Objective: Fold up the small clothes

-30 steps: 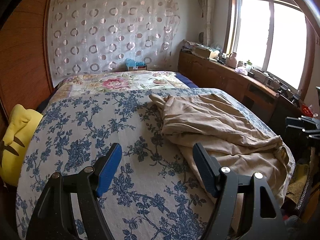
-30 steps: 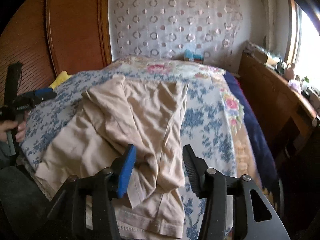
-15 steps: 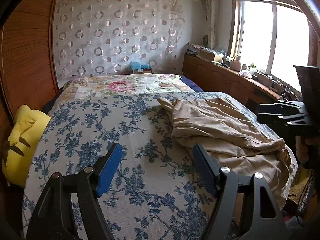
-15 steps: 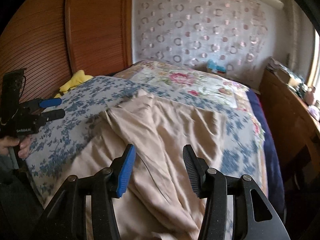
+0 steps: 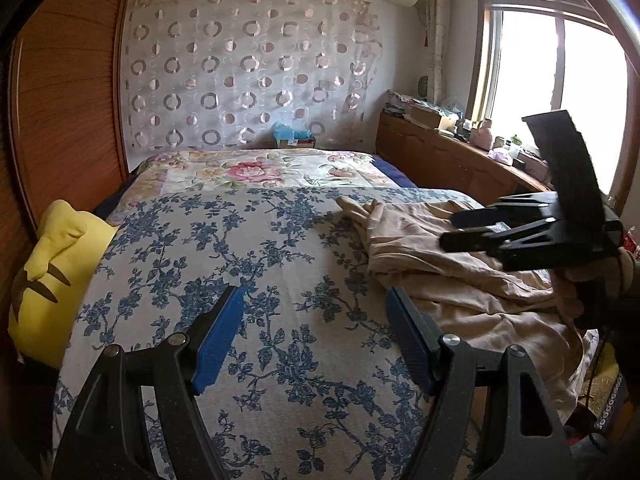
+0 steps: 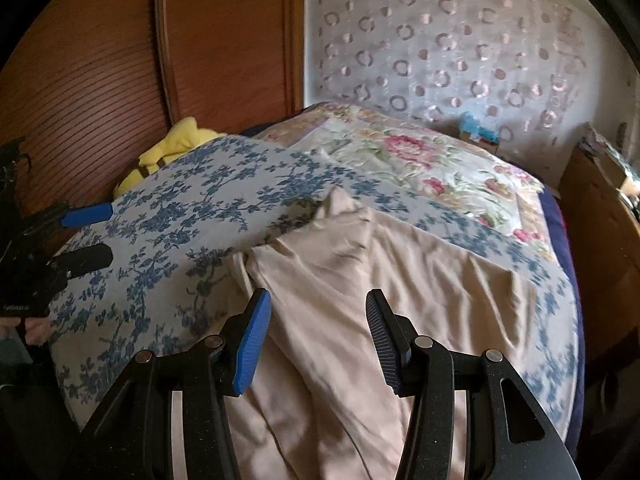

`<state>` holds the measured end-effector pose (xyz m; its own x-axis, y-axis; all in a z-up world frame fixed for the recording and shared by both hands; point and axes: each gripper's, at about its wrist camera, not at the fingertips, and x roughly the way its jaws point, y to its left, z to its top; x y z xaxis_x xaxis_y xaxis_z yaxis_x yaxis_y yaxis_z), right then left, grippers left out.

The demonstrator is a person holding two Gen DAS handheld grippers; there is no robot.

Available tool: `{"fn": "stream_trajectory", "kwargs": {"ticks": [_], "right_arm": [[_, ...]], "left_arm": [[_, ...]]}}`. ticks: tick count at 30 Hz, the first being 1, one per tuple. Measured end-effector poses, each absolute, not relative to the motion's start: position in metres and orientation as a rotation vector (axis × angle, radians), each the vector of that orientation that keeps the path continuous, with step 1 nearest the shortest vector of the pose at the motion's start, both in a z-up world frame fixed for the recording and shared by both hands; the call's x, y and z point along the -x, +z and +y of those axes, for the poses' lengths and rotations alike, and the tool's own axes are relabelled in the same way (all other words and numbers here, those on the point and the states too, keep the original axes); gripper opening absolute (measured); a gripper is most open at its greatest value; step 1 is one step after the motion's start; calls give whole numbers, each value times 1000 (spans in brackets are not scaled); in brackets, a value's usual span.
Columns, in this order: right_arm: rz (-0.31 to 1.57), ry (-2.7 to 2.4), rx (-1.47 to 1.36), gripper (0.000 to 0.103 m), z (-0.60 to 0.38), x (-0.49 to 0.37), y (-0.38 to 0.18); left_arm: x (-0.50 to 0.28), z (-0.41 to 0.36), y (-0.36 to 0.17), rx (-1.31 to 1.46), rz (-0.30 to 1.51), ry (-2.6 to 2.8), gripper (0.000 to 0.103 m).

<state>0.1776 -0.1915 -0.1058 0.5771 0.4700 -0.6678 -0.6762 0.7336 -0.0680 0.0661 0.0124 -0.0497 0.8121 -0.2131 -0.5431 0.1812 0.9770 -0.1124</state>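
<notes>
Jaws wide, right gripper (image 6: 316, 336) has advanced over beige garment (image 6: 360, 300).

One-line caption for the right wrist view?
Open right gripper hovers over a rumpled beige garment on the blue-floral bedspread.

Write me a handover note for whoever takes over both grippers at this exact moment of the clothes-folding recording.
Left gripper: open, empty, over bare blue-floral bedspread, not touching the garment.
Right gripper: open, empty, above the beige garment.
The garment lies crumpled and unfolded on the right side of the bed, its near edge draping over the bedside.
Done: no fold is visible.
Left: spread the garment flat, then fold it. A yellow plush sits at the bed's left edge, out of the way.
</notes>
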Motion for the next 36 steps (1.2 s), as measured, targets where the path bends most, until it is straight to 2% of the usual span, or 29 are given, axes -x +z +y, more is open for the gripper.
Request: {"fn": "stream_trajectory", "kwargs": {"ticks": [12,21,22,23,25,31,36], "right_arm": [[756,784,478,51,-126,-200,-131],[776,693,527,51,-117,-221,-147],[774,702,514,46,-119,-222,-146],[768,715,493,28,-122,-223,-144],[759,738,453,12,-128,-220,-139],[673,732,292,9,-172,-225,-103],[612,604,272,9,-215,-241,-74]], "left_arm": [[-64,19,-54,70,594,-212,74],[-64,16,-55,67,597,-218,74],[-64,16,-56,66,598,-219,74],[-64,15,-56,65,599,-221,74],[-63,14,-56,63,600,-224,74],[-63,11,-56,60,604,-233,74],[-63,8,-57,59,608,-245,74]]}}
